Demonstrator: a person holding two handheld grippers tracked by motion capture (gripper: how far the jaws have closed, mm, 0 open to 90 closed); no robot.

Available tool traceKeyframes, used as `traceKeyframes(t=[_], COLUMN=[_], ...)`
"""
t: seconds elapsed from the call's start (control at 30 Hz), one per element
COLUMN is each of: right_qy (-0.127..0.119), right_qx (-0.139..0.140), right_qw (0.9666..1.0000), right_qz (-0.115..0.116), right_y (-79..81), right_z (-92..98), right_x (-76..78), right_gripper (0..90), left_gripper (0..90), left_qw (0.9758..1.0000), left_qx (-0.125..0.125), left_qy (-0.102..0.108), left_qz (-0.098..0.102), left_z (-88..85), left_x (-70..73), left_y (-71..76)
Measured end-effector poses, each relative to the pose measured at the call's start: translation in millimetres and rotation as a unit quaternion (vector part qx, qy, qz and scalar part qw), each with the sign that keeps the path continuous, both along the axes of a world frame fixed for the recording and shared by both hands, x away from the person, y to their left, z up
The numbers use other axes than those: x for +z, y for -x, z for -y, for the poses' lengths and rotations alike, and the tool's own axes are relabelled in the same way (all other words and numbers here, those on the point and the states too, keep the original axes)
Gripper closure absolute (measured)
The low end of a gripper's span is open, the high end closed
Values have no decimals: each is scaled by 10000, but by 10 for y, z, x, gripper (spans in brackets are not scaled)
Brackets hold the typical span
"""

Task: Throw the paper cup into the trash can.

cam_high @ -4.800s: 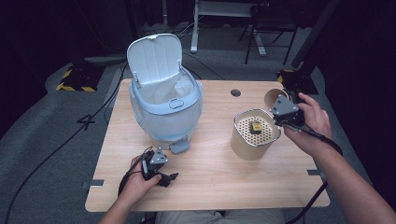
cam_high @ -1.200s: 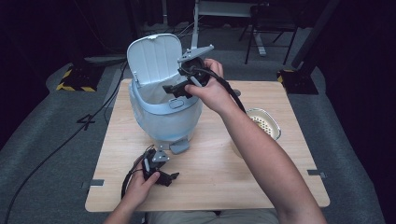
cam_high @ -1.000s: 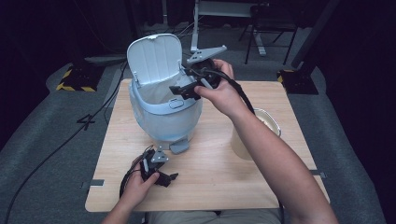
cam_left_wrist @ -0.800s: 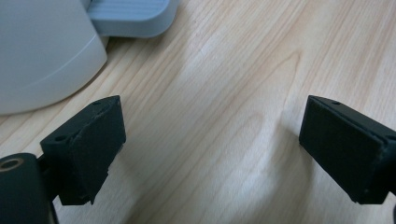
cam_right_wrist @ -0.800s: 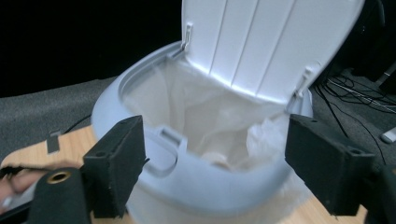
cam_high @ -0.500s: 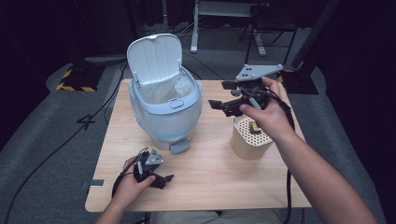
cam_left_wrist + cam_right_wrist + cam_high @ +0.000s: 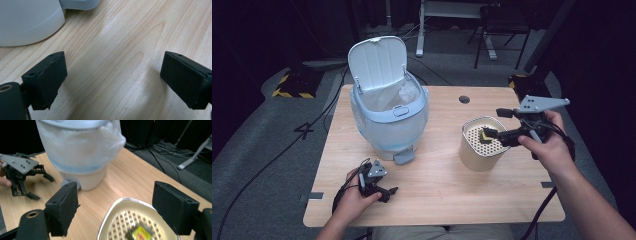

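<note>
— Hovering my right tongs (image 7: pixel 493 135) half-open and empty over the beige canister (image 7: pixel 482 150); jaws have just been closing. The yellow scrap (image 7: pixel 486 135) sits on its perforated insert.

— Left tongs (image 7: pixel 384 192)?

— Wide, empty, resting on the worktop (image 7: pixel 442 185) near the bin (image 7: pixel 388 117). I'd judge a crooked descent could clip the rim and tip the canister.
</note>
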State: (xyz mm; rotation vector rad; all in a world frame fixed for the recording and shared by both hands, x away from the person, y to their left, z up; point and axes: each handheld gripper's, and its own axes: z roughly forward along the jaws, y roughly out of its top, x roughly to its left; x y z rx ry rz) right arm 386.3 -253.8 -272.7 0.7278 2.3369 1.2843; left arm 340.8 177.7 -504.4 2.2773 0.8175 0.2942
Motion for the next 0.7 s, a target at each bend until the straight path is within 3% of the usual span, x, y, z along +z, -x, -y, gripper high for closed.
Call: traceKeyframes(t=[0.17,0.3,0.4,0.7], right_qy=[-34,170,65,100], right_qx=[-156,-329,-472,-802], right_qw=[9999,9993,9989,9962], right_qz=[-28,22,0,-337], right_y=[148,312,457,627], right_z=[235,386,496,604], right_x=[-205,-413,-618,-1156], right_gripper=[216,236,247,247], left_gripper=[77,76,75,72], left_qw=[10000,10000,10000,9999], left_qx=[1,2,3,139], left_qy=[3,-4,-3,-15], left_qz=[-5,-7,-7,-1], left_z=[1,2,2,23], left_x=[0,1,1,1], left_y=[-1,-1,-1,15])
